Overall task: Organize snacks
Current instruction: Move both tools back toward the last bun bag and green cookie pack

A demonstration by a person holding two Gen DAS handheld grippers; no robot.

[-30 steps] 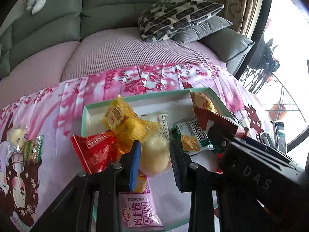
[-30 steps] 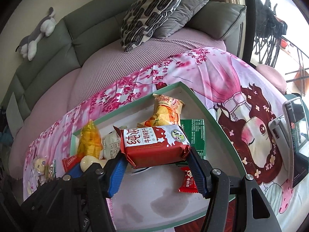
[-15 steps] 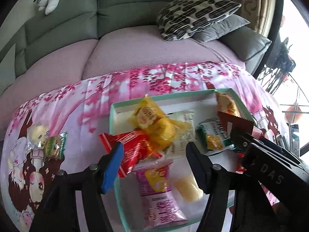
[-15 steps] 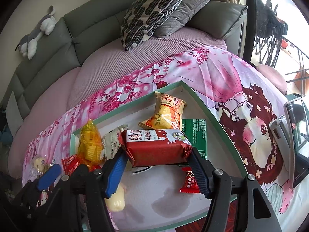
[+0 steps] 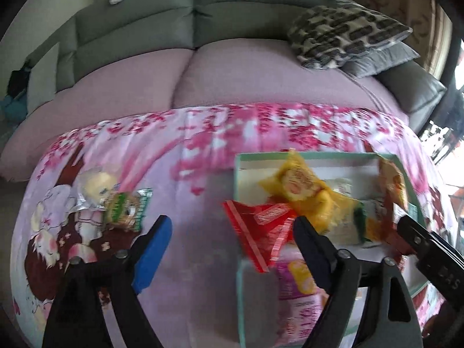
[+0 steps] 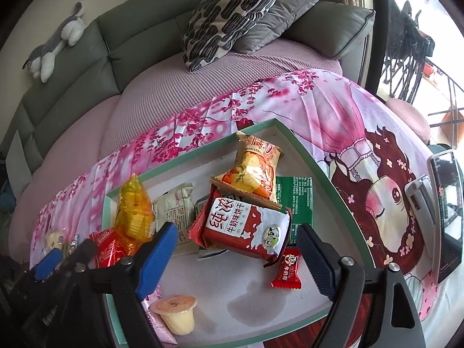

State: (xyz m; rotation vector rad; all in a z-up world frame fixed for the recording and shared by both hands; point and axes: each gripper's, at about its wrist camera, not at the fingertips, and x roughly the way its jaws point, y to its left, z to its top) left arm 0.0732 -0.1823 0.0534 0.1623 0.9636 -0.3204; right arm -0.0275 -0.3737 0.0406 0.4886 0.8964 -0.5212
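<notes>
Since a second ago I've dropped the jelly cup (image 6: 175, 313) from my left gripper (image 5: 232, 249) and slid that gripper toward the tray's left rim; its jaws are opening, with nothing between them. My right gripper (image 6: 236, 249) has let go of the red biscuit pack (image 6: 246, 229), jaws opening and clear of it. The pack now lies mid-tray, leaning on the orange snack bag (image 6: 255, 171) and the green packet (image 6: 298, 200). The mint-rimmed tray (image 6: 322, 171) also holds a yellow pack (image 6: 134, 208), a white pack (image 6: 174, 206), a red wafer pack (image 6: 108, 245) at its left rim, and a small red candy (image 6: 287, 269). The cup stands upright by the near-left corner.
</notes>
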